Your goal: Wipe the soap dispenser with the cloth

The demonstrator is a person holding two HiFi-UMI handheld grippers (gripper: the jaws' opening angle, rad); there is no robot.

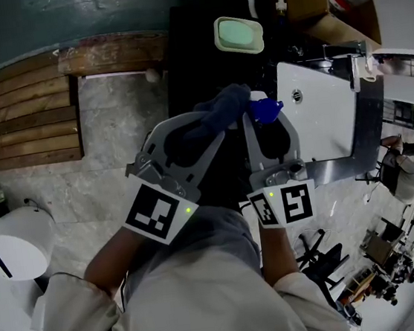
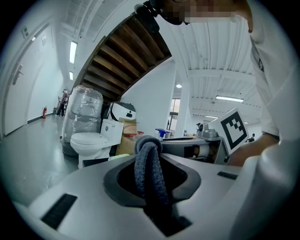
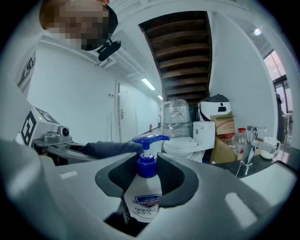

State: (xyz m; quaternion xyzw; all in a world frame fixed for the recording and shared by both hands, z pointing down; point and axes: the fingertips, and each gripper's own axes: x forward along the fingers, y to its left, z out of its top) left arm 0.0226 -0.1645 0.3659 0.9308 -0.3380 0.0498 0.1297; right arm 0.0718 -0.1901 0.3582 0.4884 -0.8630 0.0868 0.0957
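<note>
The right tongs (image 3: 149, 161) were closed on the soap dispenser (image 3: 146, 197), their dark pads pressing the white bottle on both sides just below its blue pump collar. The bottle stood upright, with its label facing the camera at the bottom centre of the right gripper view. The left tongs (image 2: 152, 157) gripped a dark blue cloth (image 2: 152, 183), which was bunched into a thick roll that poked out past the tips. In the head view both tools met at the middle of the frame. There the cloth's free end lay just left of the blue pump head (image 1: 264, 109); whether they touched could not be told. A white sink (image 1: 321, 121) lay right of them, and a green soap dish (image 1: 238, 35) sat on the dark desk (image 1: 189, 51) above.
</note>
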